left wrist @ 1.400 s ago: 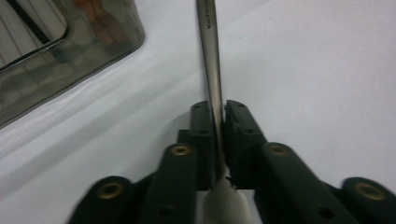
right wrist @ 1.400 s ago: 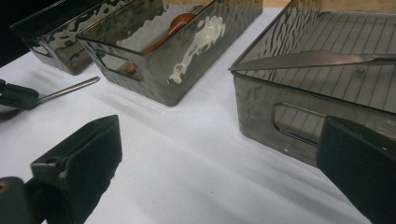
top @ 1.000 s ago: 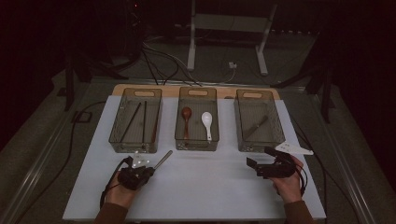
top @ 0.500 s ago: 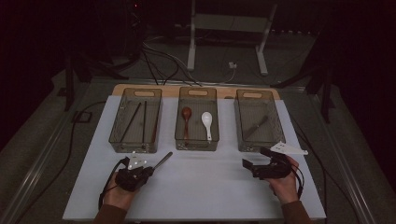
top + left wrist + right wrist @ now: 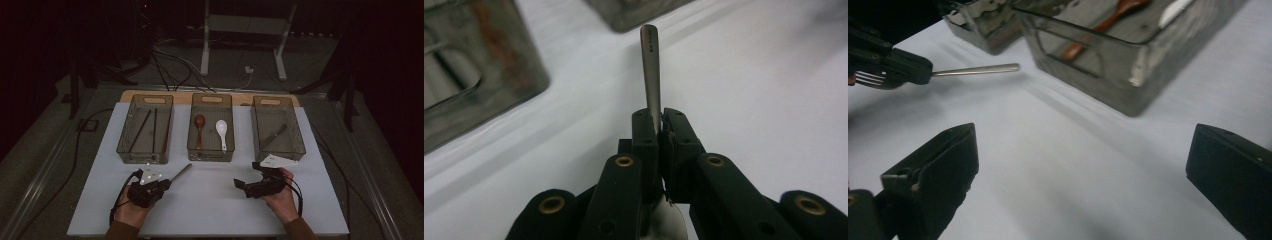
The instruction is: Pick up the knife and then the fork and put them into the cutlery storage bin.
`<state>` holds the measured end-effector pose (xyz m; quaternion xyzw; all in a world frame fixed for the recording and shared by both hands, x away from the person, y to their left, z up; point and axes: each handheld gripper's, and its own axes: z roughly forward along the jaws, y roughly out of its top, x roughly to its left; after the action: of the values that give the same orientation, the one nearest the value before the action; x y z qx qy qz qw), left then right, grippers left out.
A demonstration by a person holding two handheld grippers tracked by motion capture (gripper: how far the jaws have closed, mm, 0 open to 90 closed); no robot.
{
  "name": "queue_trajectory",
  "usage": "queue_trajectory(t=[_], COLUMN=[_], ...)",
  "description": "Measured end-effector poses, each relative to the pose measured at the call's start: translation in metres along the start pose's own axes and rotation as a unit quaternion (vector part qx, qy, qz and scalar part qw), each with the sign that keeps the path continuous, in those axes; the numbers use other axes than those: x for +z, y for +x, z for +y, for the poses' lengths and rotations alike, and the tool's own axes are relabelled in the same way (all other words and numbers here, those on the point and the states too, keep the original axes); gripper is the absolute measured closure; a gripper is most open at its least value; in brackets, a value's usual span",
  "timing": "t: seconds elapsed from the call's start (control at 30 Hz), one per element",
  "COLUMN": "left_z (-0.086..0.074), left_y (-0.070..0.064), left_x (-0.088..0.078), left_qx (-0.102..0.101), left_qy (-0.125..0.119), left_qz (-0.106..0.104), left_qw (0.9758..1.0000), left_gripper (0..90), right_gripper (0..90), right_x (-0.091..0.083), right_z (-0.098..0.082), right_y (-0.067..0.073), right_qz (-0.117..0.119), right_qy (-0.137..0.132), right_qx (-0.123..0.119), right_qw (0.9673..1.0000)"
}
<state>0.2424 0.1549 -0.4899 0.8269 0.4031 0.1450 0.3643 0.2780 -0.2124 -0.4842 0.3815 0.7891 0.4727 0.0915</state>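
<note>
**Fork in hand, sorting bins ahead**

We held a metal fork clamped in our left gripper, the jaws closed tight on its neck just above the tines, the handle pointing forward and away towards the row of clear bins. We judged this the carrying step: the fork was lifted clear of the white table and not yet delivered. Our right gripper hung empty over the table with its jaws spread wide, angled towards the left one. The next move seemed to call for swinging the fork over a bin, perhaps the right bin, where a dark-looking utensil lay, and lowering it before letting go. The fork looked slim, plain and silvery, its flat handle widening at a rounded end faintly stamped with lettering too small to read.
</note>
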Motion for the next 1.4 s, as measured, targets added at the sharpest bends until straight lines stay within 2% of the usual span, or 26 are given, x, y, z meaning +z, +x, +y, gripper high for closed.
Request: queue_trajectory(t=[0.23,0.4,0.57,0.6,0.73,1.1,1.23,1.4], left_z=[0.018,0.039,0.062,0.066,0.081,0.116,0.124,0.131], left_y=[-0.014,-0.029,-0.043,-0.047,-0.057,-0.073,-0.077,-0.08], left_x=[-0.001,0.007,0.016,0.018,0.029,0.051,0.052,0.056], left_qx=[0.007,0.022,0.036,0.04,0.043,0.067,0.074,0.079], left_qy=[-0.024,-0.042,-0.059,-0.062,-0.073,-0.074,-0.075,-0.073], left_qz=[-0.021,-0.039,-0.054,-0.053,-0.065,-0.076,-0.078,-0.081], left_qw=[0.9995,0.9981,0.9962,0.9959,0.9943,0.9921,0.9914,0.9909], left_gripper=[87.0,87.0,87.0,87.0,87.0,87.0,86.9,86.9], right_gripper=[0.7,0.8,1.4,4.4,4.9,5.2,5.5,5.5], right_x=[0.011,0.015,0.015,0.015,0.013,-0.005,-0.004,-0.006], right_z=[0.008,0.012,0.014,0.015,0.017,0.013,0.013,0.014], right_y=[0.01,0.013,0.011,0.01,0.004,-0.014,-0.021,-0.025], right_qz=[0.023,0.038,0.052,0.055,0.06,0.026,0.008,0.005], right_qy=[-0.004,-0.008,-0.017,-0.022,-0.033,-0.037,-0.033,-0.037], right_qx=[0.008,0.02,0.056,0.066,0.095,0.098,0.087,0.081], right_qw=[0.9997,0.999,0.9969,0.996,0.9931,0.9942,0.9956,0.996])
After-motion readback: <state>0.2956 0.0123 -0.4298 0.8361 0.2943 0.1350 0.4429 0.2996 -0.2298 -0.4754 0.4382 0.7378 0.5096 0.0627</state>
